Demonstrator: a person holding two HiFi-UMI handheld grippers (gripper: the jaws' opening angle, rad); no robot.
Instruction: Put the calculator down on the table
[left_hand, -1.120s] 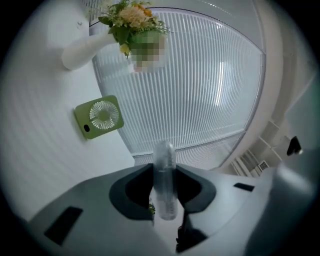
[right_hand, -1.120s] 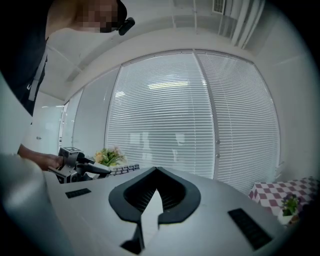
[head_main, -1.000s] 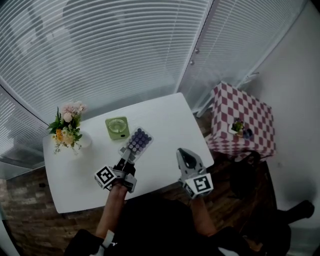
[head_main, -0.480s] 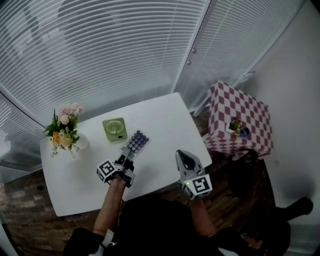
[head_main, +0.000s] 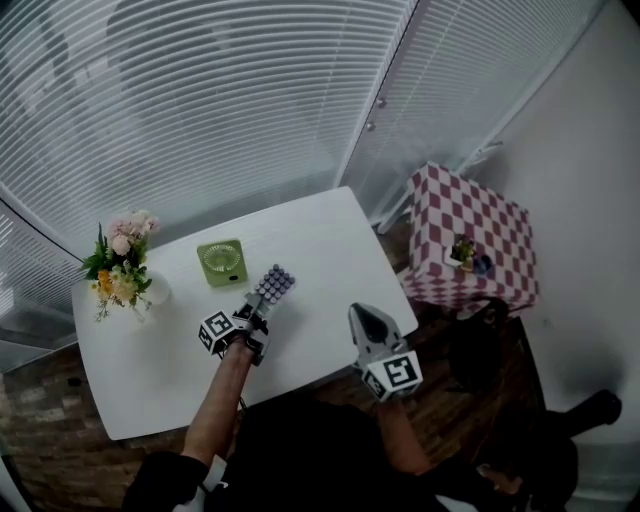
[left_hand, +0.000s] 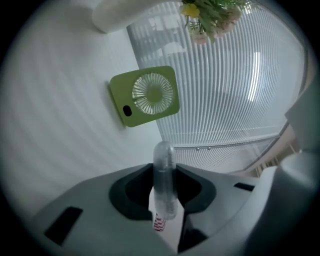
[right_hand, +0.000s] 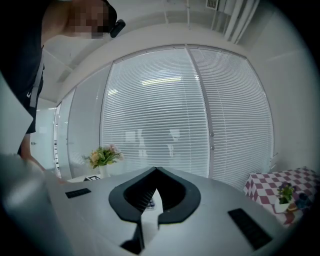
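Note:
The calculator (head_main: 273, 285), pale with rows of dark keys, sticks out of my left gripper (head_main: 255, 308), which is shut on its near end. It hangs low over the white table (head_main: 320, 235), just right of the green fan; whether it touches the top I cannot tell. The left gripper view shows the calculator (left_hand: 164, 170) edge-on as a thin translucent strip, pinched between the jaws of the left gripper (left_hand: 164, 176). My right gripper (head_main: 366, 316) hovers at the table's near right edge. Its jaw tips meet with nothing between them in the right gripper view (right_hand: 156, 169).
A square green fan (head_main: 221, 262) (left_hand: 147, 95) lies flat on the table left of the calculator. A vase of flowers (head_main: 118, 272) stands at the far left. A red-checked stool (head_main: 470, 240) with a small plant is off the table's right end. Window blinds (head_main: 200, 110) run behind.
My left gripper has sunk toward the table with the calculator still in its jaws, ending closer to the green fan. The right gripper has stayed put.

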